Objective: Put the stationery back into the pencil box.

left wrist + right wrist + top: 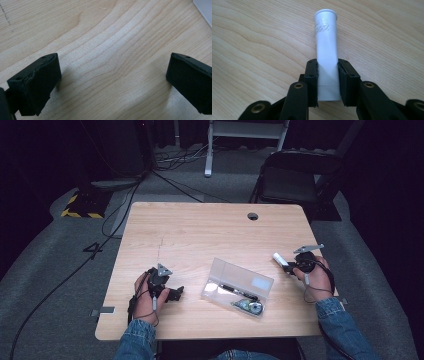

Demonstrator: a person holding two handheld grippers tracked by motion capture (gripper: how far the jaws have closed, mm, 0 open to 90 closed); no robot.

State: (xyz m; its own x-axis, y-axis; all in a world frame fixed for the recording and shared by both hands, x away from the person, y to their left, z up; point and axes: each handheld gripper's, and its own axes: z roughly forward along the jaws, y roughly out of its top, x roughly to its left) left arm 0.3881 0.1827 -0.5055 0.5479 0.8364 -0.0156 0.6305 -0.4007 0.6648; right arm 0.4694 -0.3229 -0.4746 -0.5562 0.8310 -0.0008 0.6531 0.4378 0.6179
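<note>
The right claw is seen closed on a white tube, its two black pads pressed against the tube's sides near the capped lower end. In the right gripper view the tube is shown lying along the wood grain of the worktop, its flared end pointing away from the claw, with small grey print on its upper part. In the high view the same tube is found near the right edge of the worktop, projecting from the right claw toward the middle of the surface; whether it rests on the wood or is lifted just off it cannot be told. The claw is carried by a hand in a denim sleeve.

The left claw is held wide, nothing being gripped between its pads; bare pale wood is seen between them in the left gripper view. In the high view the left claw is placed low over the near left part of the worktop, held by the left hand, and is pointed toward a clear plastic case.

The case is set between the two claws, just right of the middle, with its lid up. A black pen and a correction tape dispenser are seen lying in it. The tube is kept well apart from the case, to its right.
</note>
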